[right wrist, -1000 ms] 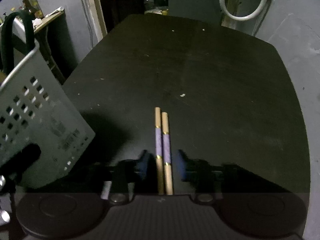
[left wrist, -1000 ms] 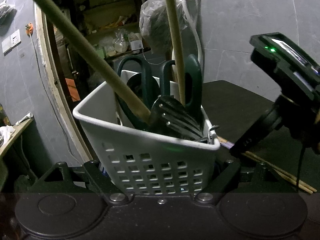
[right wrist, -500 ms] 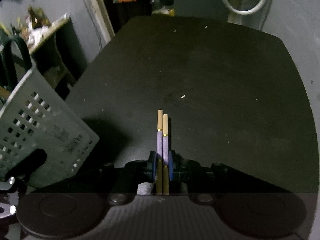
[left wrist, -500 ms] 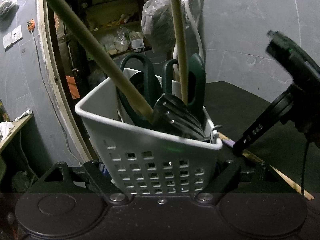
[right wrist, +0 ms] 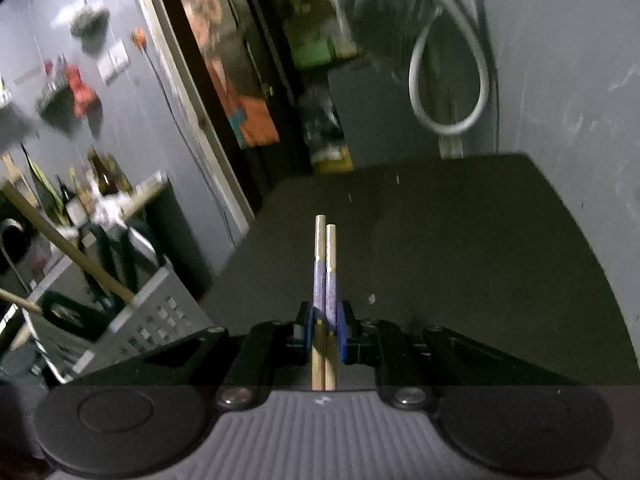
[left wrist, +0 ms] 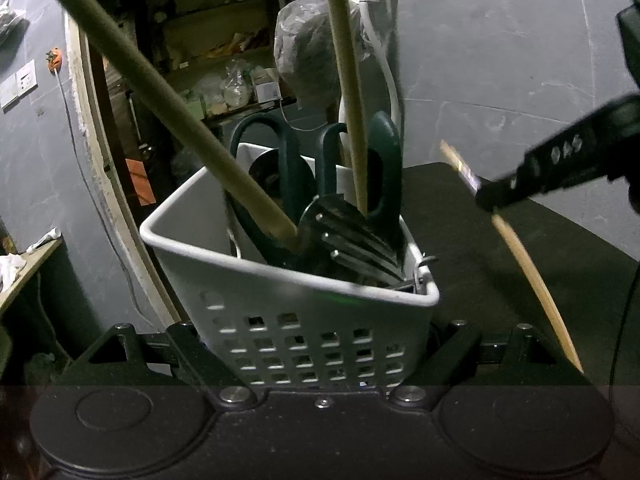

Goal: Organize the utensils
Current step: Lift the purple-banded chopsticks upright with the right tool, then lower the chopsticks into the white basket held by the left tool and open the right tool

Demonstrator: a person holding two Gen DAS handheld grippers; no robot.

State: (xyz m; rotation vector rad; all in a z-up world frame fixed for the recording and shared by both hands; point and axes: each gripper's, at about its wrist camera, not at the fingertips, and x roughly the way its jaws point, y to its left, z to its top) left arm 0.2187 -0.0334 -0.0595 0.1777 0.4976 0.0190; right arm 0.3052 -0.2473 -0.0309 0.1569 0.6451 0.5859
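Pinching paired wooden chopsticks point(right wrist: 325, 276) with purple bands, right jaws; left jaws clamp white basket point(left wrist: 304, 320).

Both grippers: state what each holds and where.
Right gripper: chopsticks, clamped at their purple bands. Left gripper: white basket, gripped by its lower sides.

No legible text — only blurred marks.
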